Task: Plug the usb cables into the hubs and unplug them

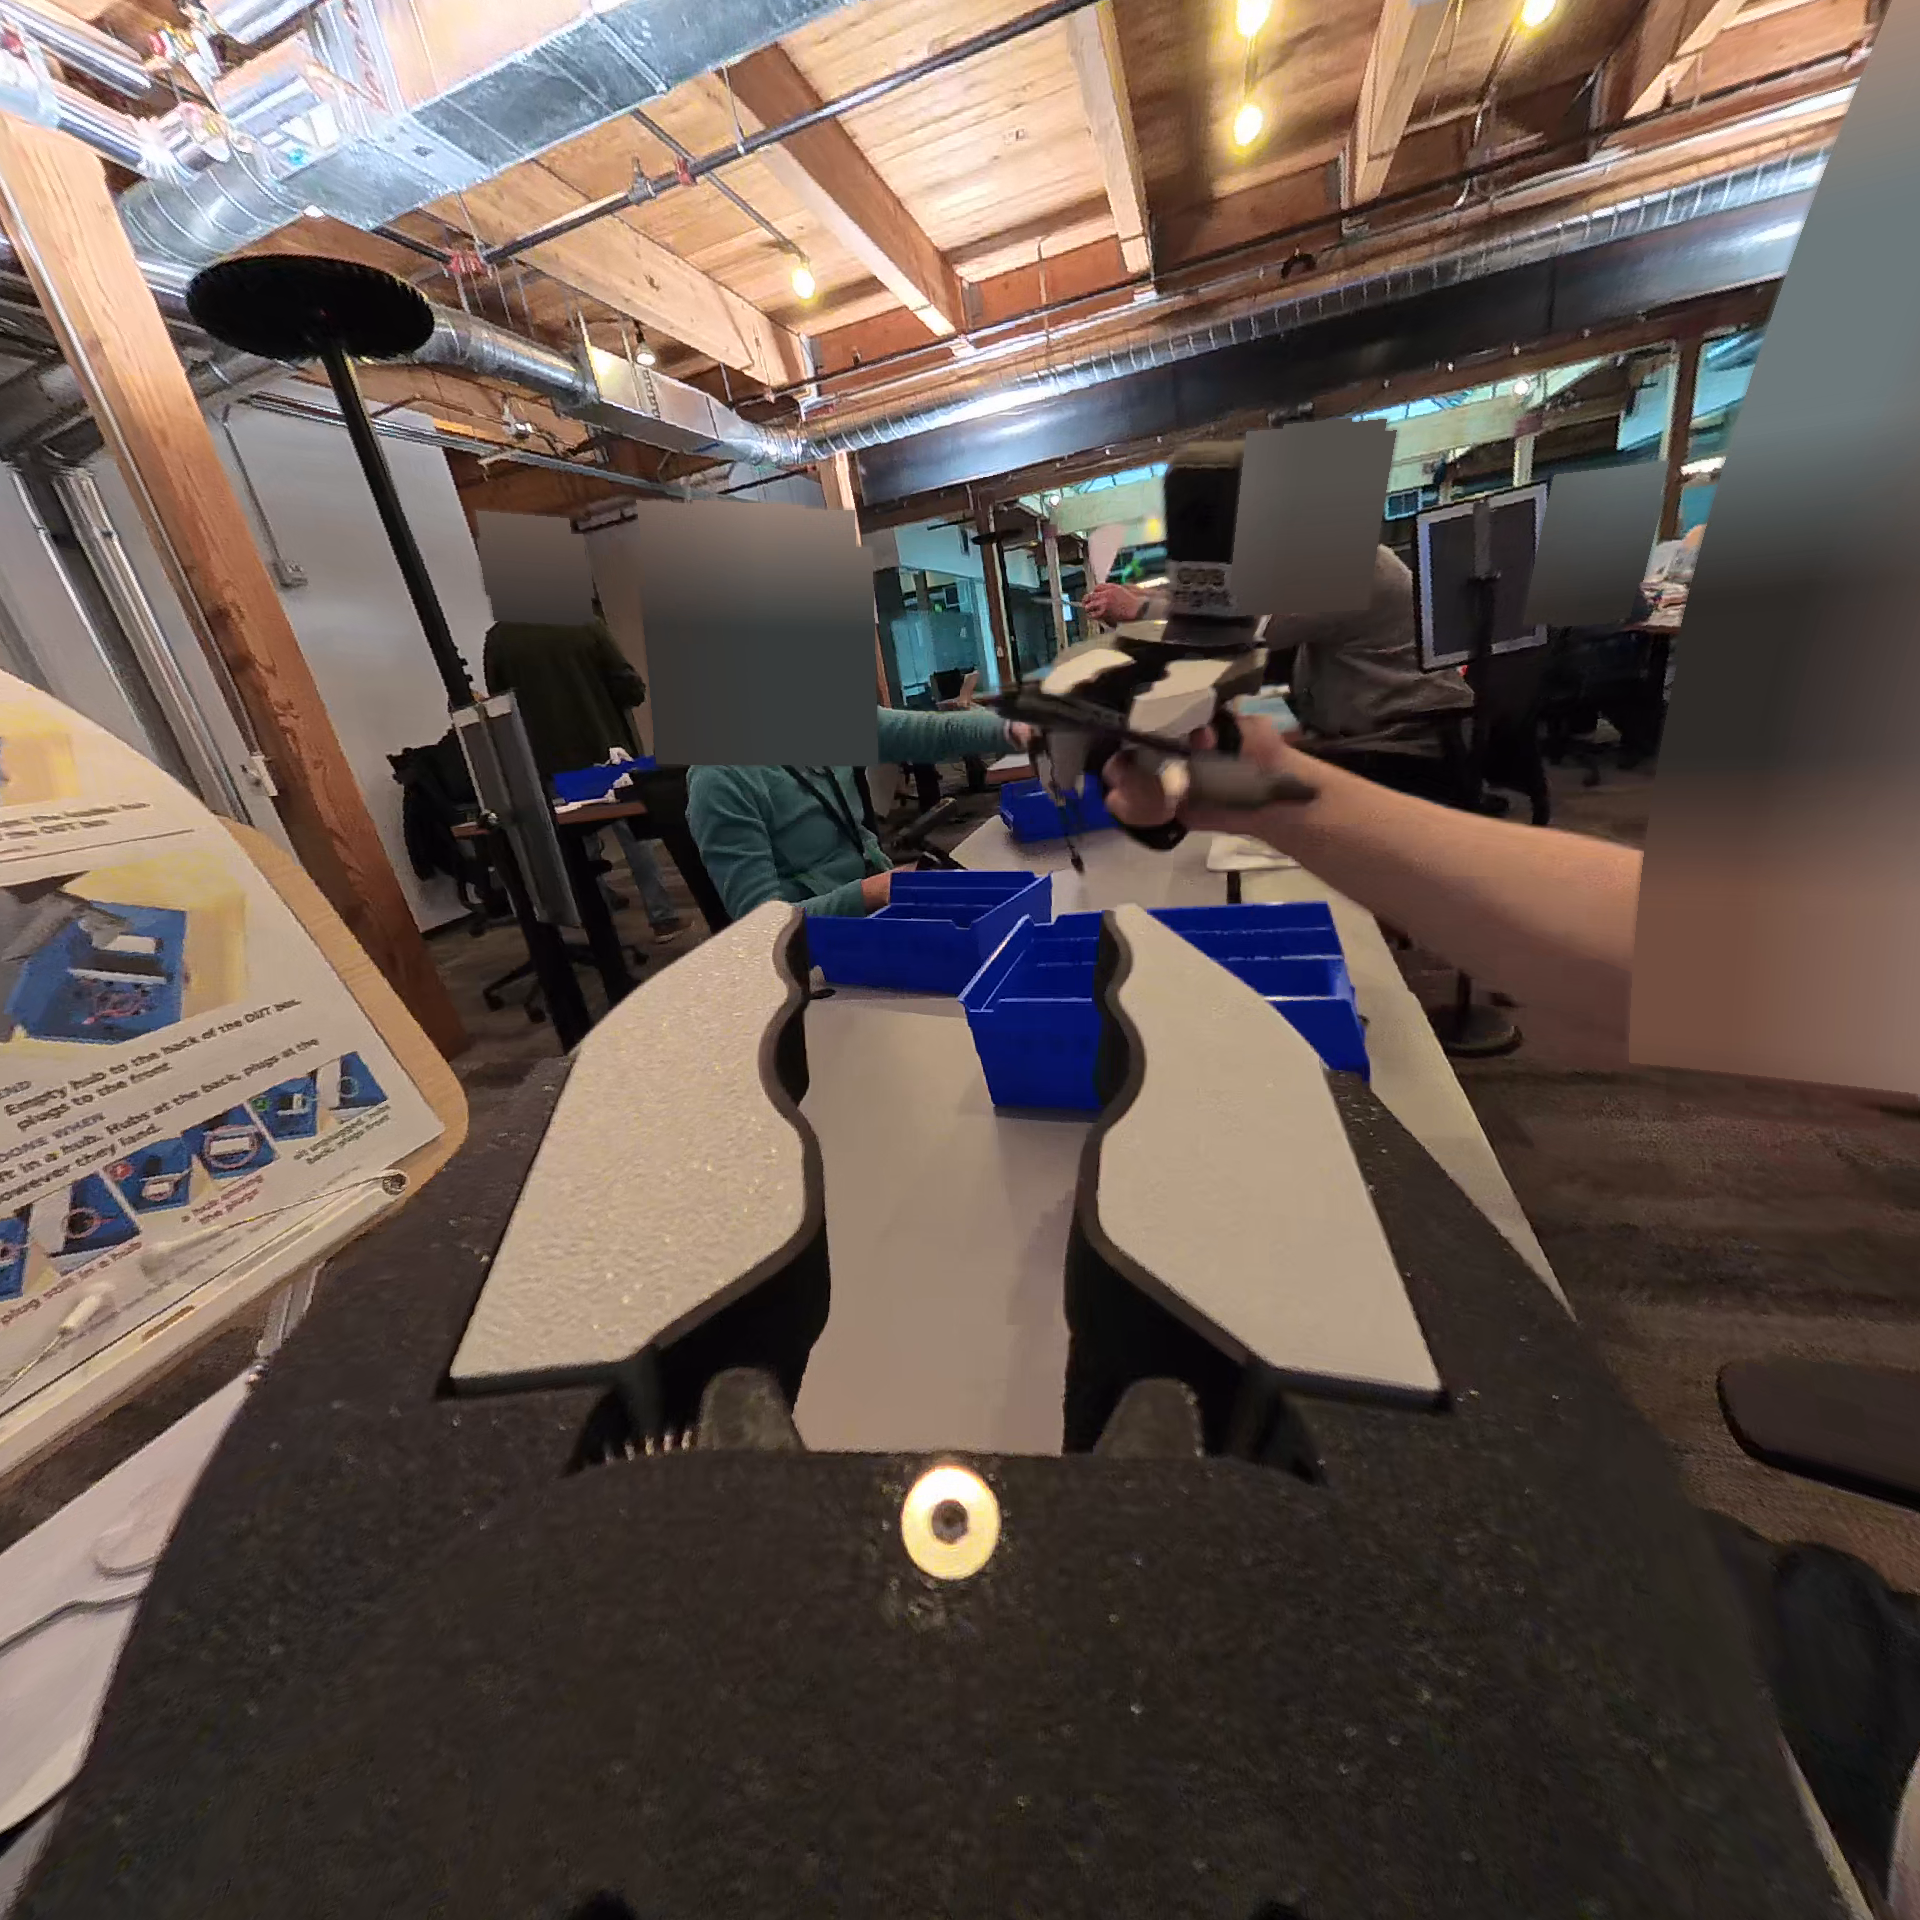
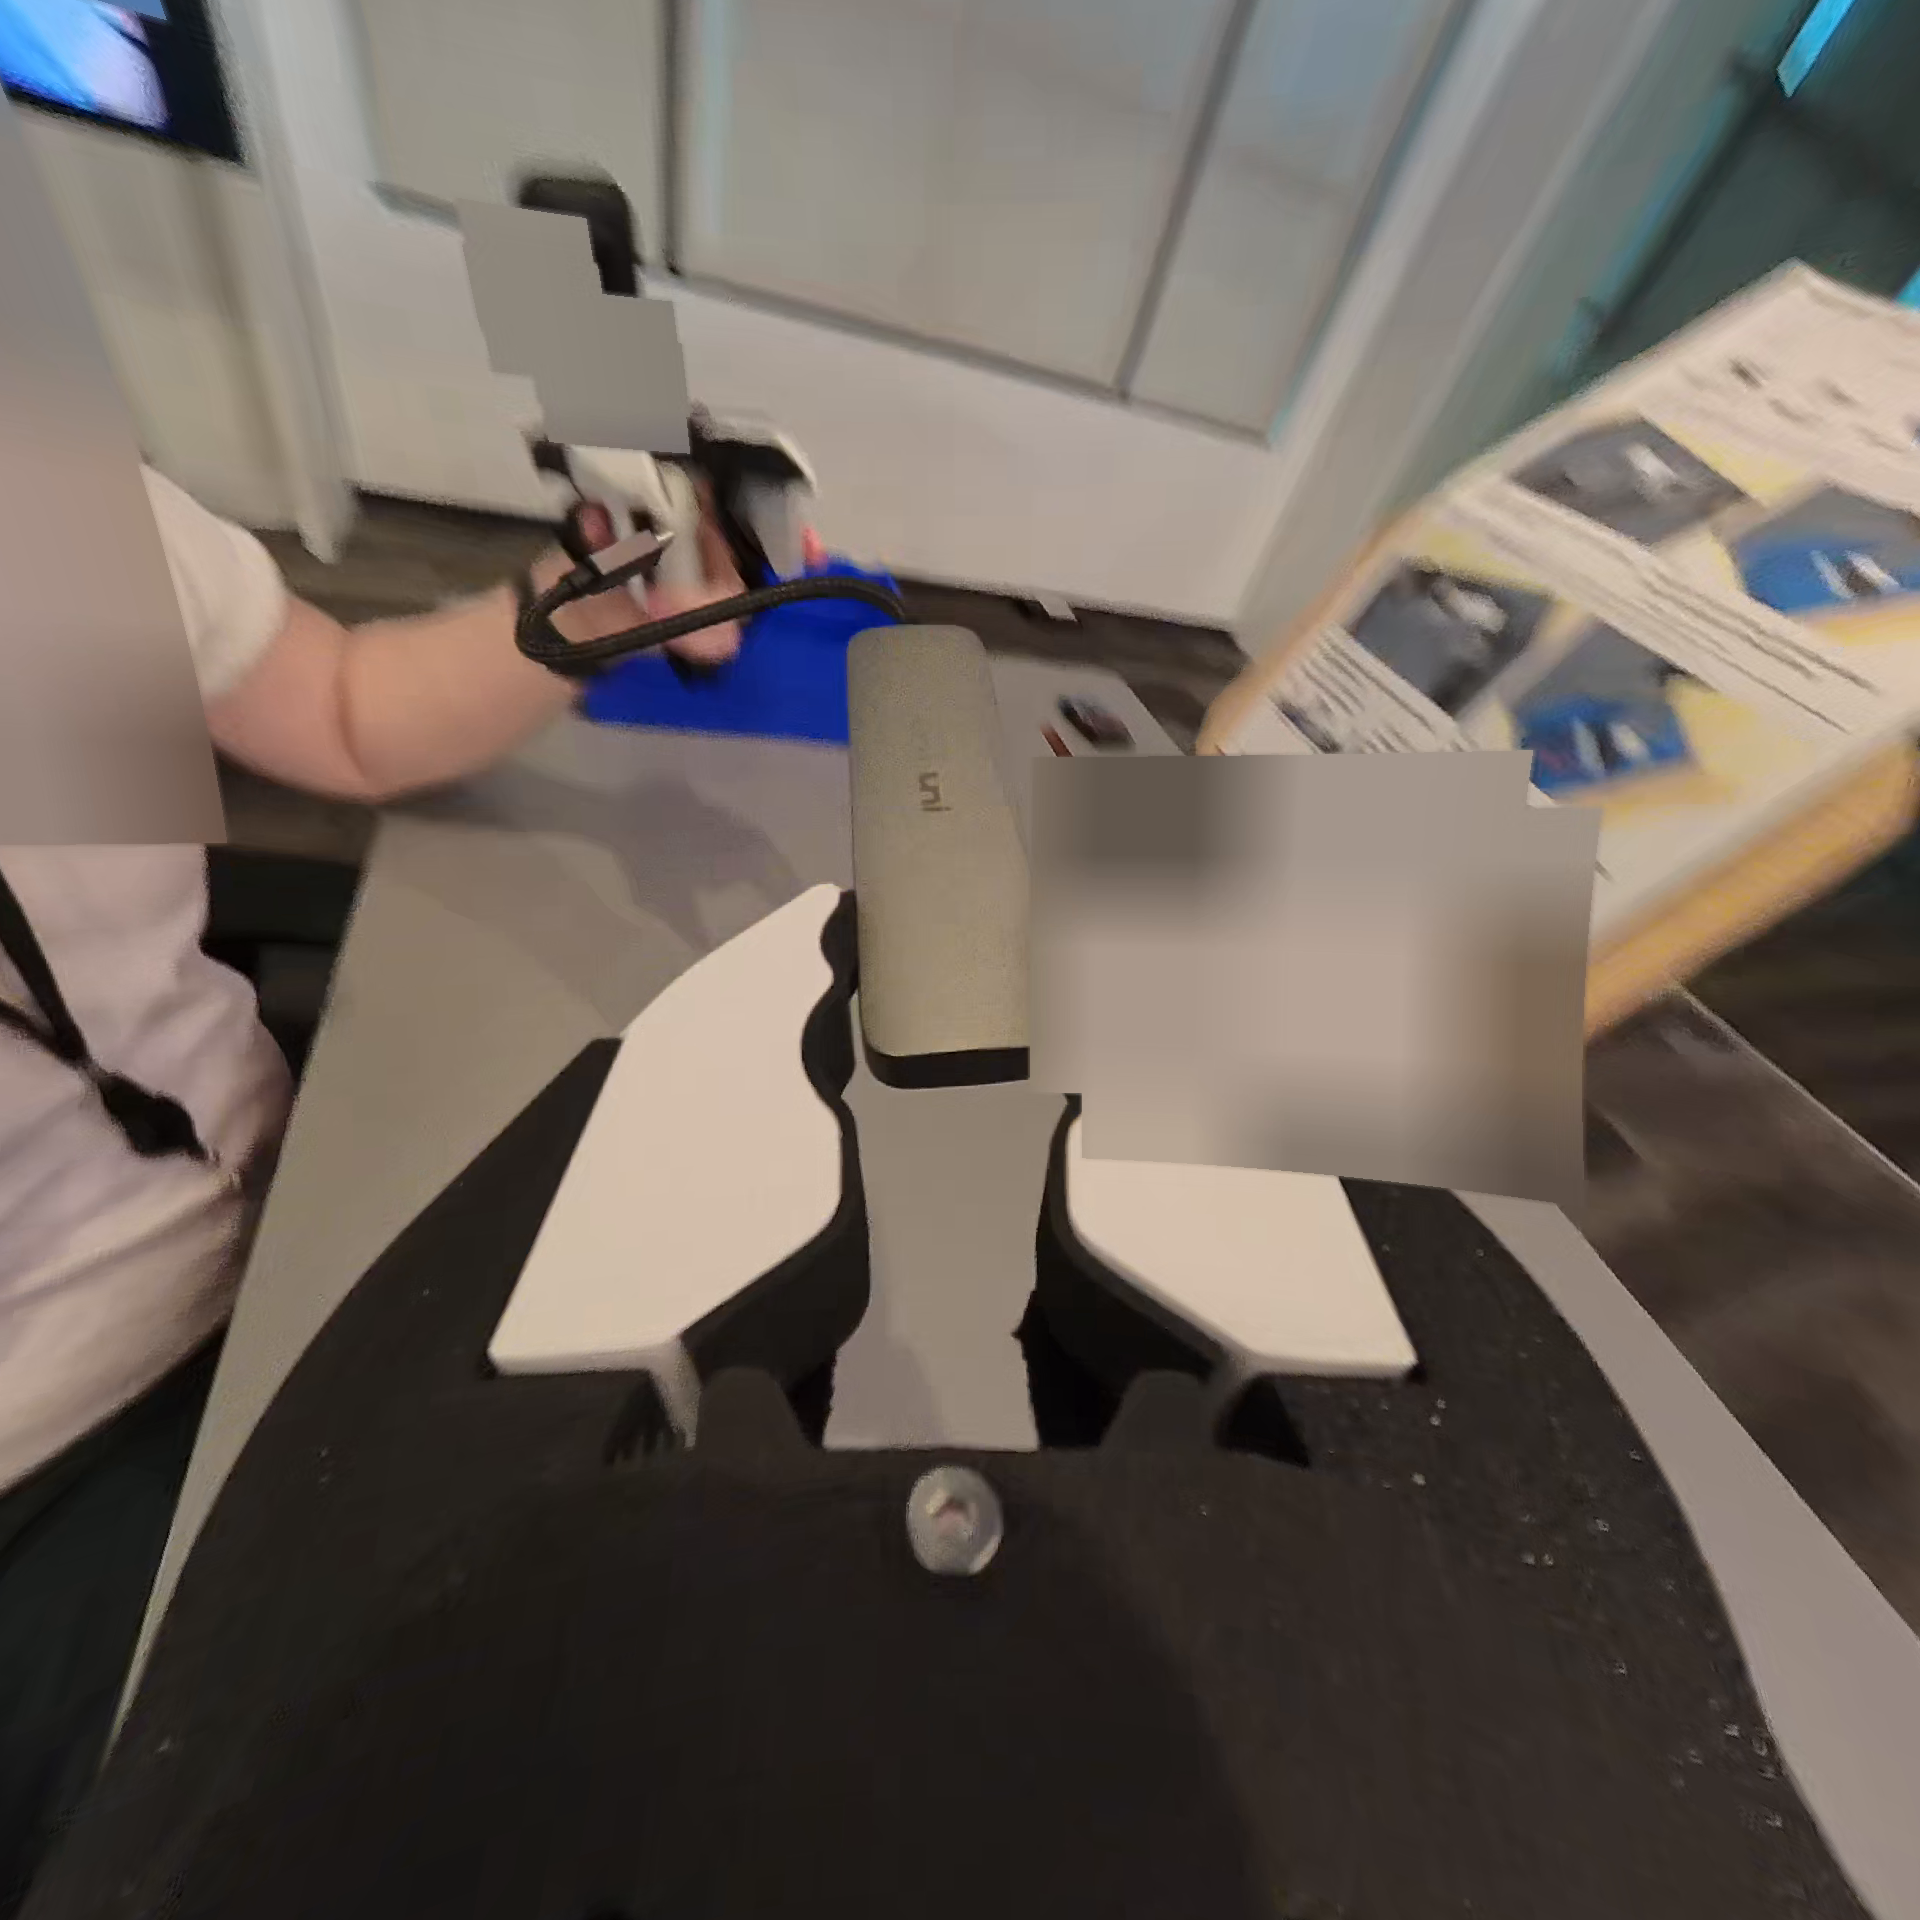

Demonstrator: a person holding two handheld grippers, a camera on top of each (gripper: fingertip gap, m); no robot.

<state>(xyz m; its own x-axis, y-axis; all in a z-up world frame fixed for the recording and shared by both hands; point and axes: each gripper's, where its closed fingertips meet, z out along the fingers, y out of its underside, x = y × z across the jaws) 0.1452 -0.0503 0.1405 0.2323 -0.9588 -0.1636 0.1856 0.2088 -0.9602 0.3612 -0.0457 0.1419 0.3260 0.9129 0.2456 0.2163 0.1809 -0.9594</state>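
Holding the hub (image 2: 935,831) aloft above the tabletop (image 2: 582,883), pinched in the right gripper (image 2: 940,914), though a patch hid one finger. Found the left gripper (image 1: 951,925) half-wide and empty, aimed at bins (image 1: 925,935) by the far edge. Saw the hub's cable (image 2: 665,623) looping toward that gripper, plug (image 2: 629,551) just beside a finger, seemingly ungrasped. Judged plugging not yet begun. Called next for closing the left on a plug and lining it up with a port.
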